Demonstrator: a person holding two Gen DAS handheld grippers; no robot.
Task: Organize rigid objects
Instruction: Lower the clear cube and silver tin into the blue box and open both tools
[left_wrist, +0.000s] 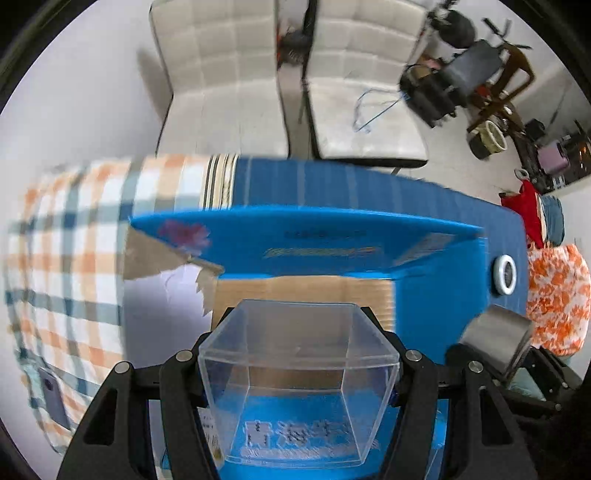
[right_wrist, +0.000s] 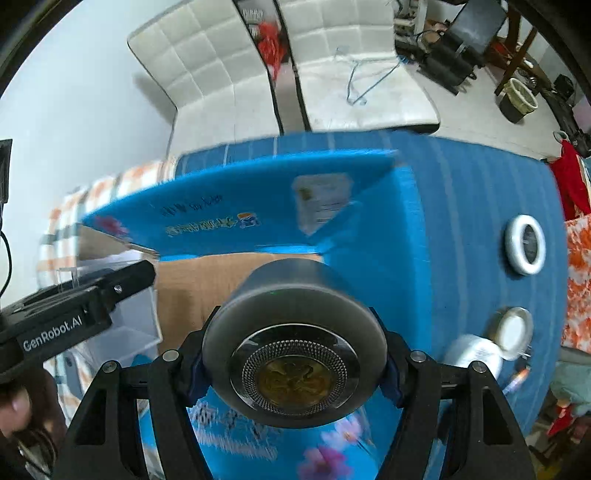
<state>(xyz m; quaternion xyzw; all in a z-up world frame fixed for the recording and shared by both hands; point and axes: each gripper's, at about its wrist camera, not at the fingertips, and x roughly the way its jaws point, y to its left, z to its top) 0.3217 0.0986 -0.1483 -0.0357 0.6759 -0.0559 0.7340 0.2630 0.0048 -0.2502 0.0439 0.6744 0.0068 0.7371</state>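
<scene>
My left gripper (left_wrist: 299, 373) is shut on a clear plastic box (left_wrist: 299, 384) and holds it over the open blue cardboard box (left_wrist: 332, 240). My right gripper (right_wrist: 293, 363) is shut on a grey metal cylinder (right_wrist: 293, 350) with a mesh end and gold centre, also above the blue cardboard box (right_wrist: 258, 206). The cylinder also shows in the left wrist view (left_wrist: 498, 336) at the right. The left gripper with the clear box shows in the right wrist view (right_wrist: 92, 306) at the left.
A white ring-shaped object (right_wrist: 524, 245), a round lidded tin (right_wrist: 513, 332) and a white jar (right_wrist: 476, 354) lie on the blue striped cloth (right_wrist: 461, 192) to the right. A checked cloth (left_wrist: 66, 240) lies left, with a phone (left_wrist: 55, 398) on it. White chairs (left_wrist: 229, 74) stand behind.
</scene>
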